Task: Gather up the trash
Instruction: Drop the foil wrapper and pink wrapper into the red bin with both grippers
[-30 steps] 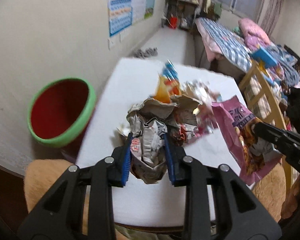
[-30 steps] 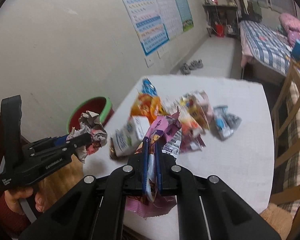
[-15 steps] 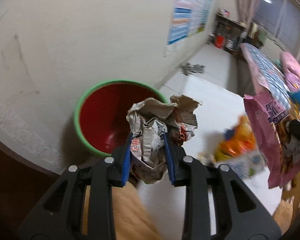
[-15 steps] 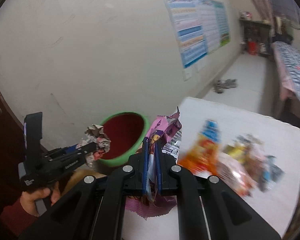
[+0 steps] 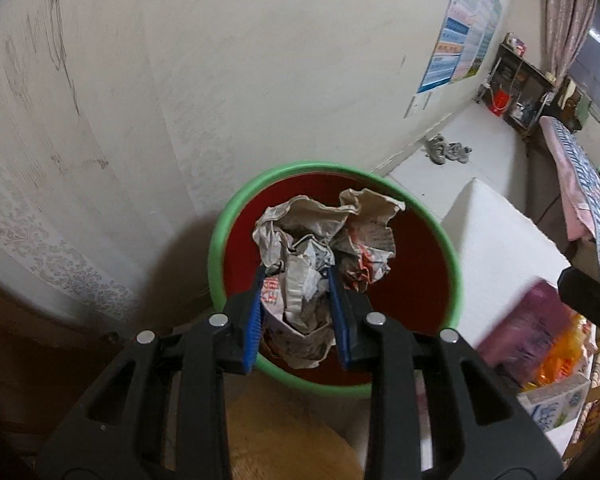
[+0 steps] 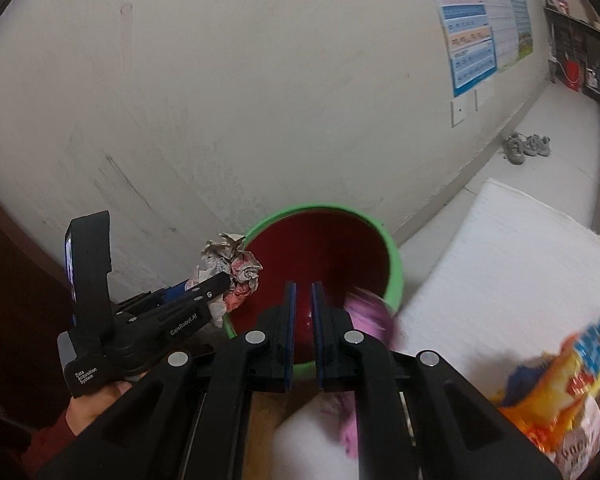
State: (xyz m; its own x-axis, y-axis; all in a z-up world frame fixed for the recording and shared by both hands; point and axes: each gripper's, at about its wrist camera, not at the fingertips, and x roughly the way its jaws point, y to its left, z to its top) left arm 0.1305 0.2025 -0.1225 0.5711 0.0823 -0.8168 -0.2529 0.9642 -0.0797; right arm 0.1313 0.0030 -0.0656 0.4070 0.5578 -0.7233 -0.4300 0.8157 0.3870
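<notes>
Left gripper [image 5: 298,312] clenched on crumpled newspaper wad [image 5: 324,248], poised over red green-rimmed bin [image 5: 220,240]. Right gripper [image 6: 303,332] jaws just parted, nothing between them; blurred pink wrapper [image 6: 366,312] just beyond, at bin's rim.

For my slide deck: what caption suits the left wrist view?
Left hand-held gripper clamps crumpled paper above the green-rimmed red bin.
</notes>
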